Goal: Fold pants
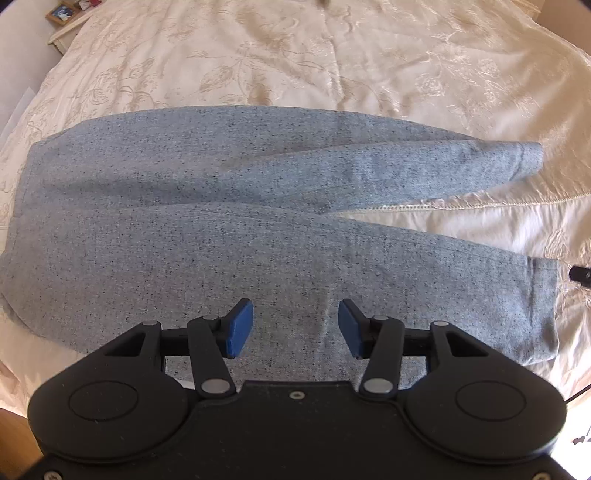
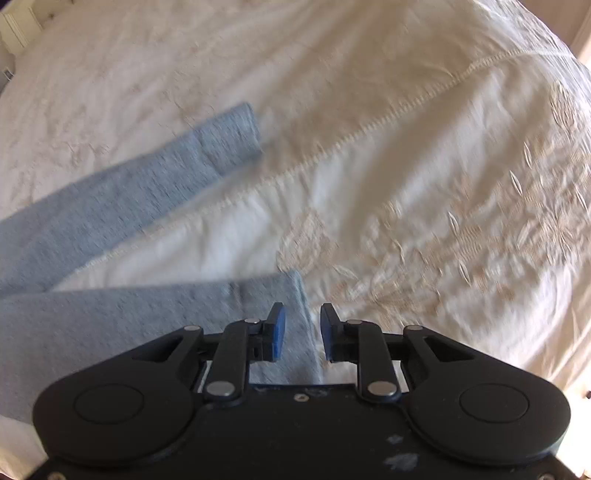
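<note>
Grey-blue speckled pants (image 1: 221, 221) lie flat on a cream bedspread (image 1: 295, 55), waist to the left, both legs spread apart toward the right. My left gripper (image 1: 295, 326) is open and empty, hovering over the near leg's thigh area. In the right wrist view, the near leg's cuff (image 2: 266, 299) lies just under and left of my right gripper (image 2: 303, 332), which is open and empty. The far leg's cuff (image 2: 229, 134) lies further off to the upper left. The right wrist view is motion-blurred.
The embroidered bedspread (image 2: 443, 184) has a stitched seam (image 2: 369, 125) running diagonally. A framed picture (image 1: 62, 13) stands on a bedside table at the far left. A dark tip of the other gripper (image 1: 580, 275) shows at the right edge.
</note>
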